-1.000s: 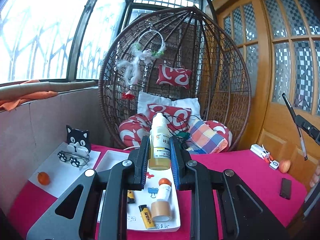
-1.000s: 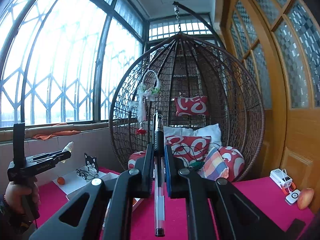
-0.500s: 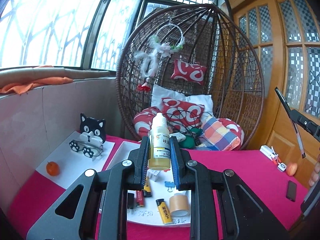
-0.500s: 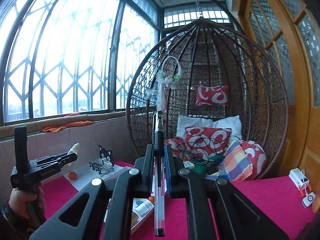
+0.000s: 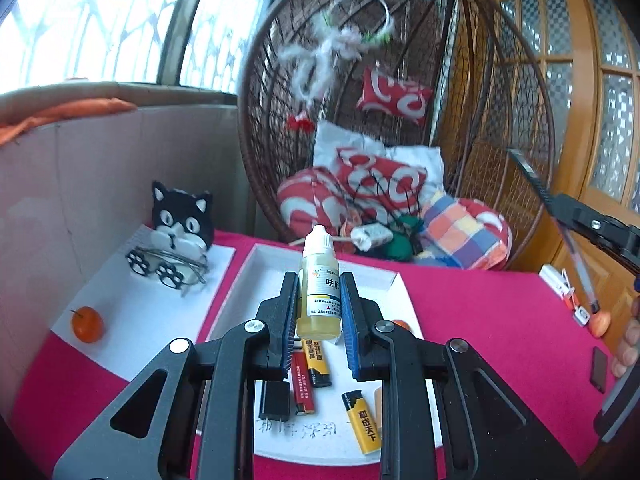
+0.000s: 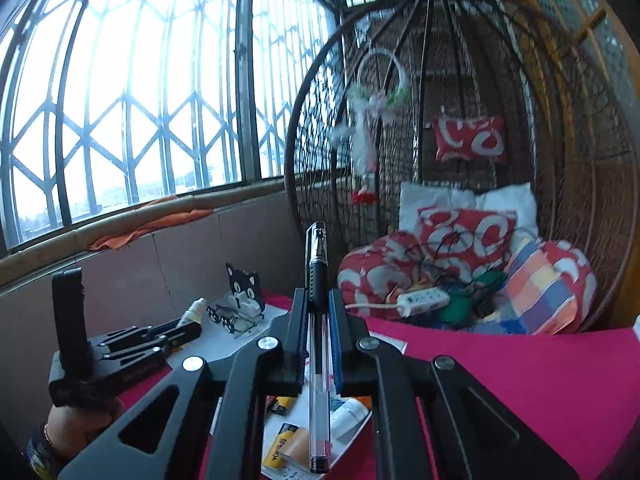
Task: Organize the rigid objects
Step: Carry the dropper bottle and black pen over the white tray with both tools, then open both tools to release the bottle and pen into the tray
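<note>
1. Dropper bottle (image 5: 320,298) is upright, clamped between the pads of the left gripper (image 5: 319,312), hanging over the white tray (image 5: 260,258). Grip is on the label band at mid-body; the smooth round plastic could slip or twist if the hold slackens before it is low enough.
2. Pen (image 6: 319,344) is pinched lengthwise in the right gripper (image 6: 318,334), cap end pointing up, other end hanging down over the tray. The clench is narrow on a thin barrel, so the pen may pivot or slide out, likely onto the items below.
3. Tray is already crowded: a red lighter (image 5: 302,384), two yellow lighters (image 5: 362,420), a black block (image 5: 275,398). A bottle set down upright there may tip against them; laying it flat looks safer.
4. Both grippers head for the same tray; the left one shows in the right wrist view just beside the tray, so a clash between them is possible.
5. Cat glasses holder (image 5: 180,224) and small orange fruit (image 5: 87,323) sit on white paper left of the tray, apart from it, low risk.
6. Hidden: the tray's middle is behind the left gripper arms; a tan object at the right is cut off by the arm, unclear. Writing on the tray's near edge is unreadable. Bottle label text is too small. The far right of the red desk (image 5: 480,312) is blurred; small objects there can't be identified.
</note>
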